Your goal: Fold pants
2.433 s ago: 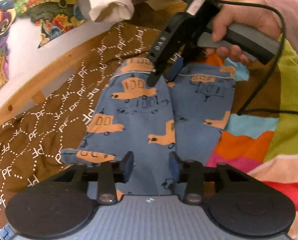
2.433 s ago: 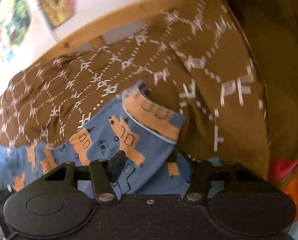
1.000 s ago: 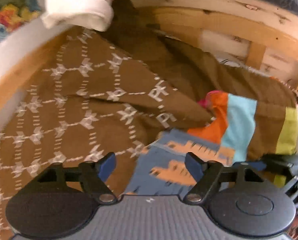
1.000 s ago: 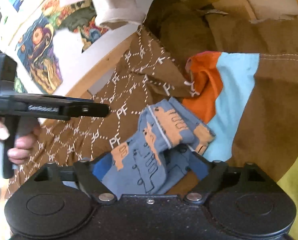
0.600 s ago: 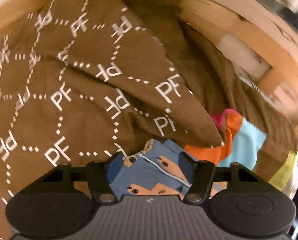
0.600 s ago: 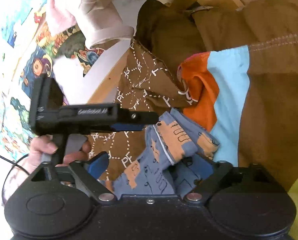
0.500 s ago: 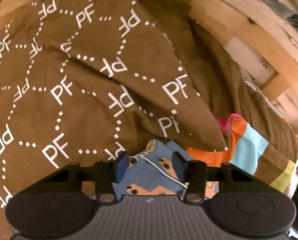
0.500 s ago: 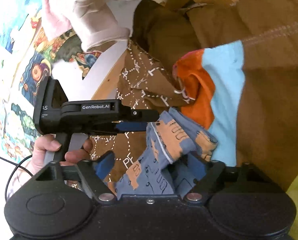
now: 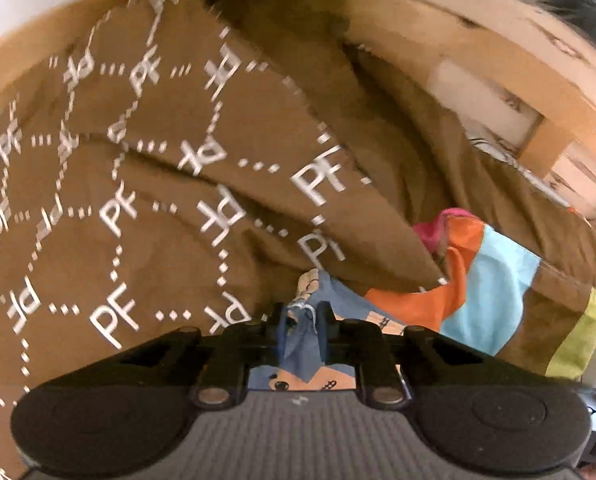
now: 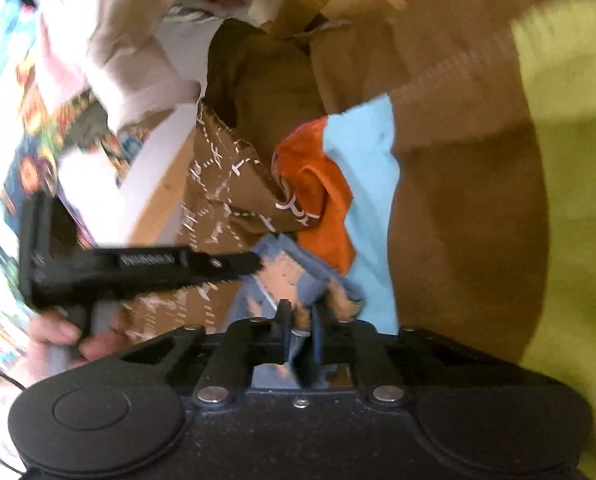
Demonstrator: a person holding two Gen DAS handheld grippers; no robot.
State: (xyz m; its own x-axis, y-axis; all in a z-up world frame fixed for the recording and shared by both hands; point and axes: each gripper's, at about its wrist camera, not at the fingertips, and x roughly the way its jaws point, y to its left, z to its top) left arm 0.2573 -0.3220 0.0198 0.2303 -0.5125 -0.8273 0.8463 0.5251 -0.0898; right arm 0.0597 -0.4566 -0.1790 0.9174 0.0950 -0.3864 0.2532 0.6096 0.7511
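The blue pants [image 9: 338, 292] with orange prints lie bunched on a brown blanket. My left gripper [image 9: 304, 314] is shut on a fold of the pants' edge with its white drawstring. In the right wrist view my right gripper [image 10: 300, 320] is shut on another part of the pants [image 10: 293, 272]. The left gripper [image 10: 253, 262] shows there from the side, its tip touching the same bunch of cloth. Most of the pants are hidden under the grippers.
The brown blanket [image 9: 145, 184] with white PF lettering covers the bed. A patchwork quilt of orange, light blue and yellow-green [image 9: 494, 280] lies to the right. A wooden bed frame [image 9: 498, 80] runs behind. Pale clothes [image 10: 109, 48] hang at upper left.
Both grippers have closed on the pants: their jaws stood wide apart around the cloth half a second ago and now pinch it. The views are blurred by motion.
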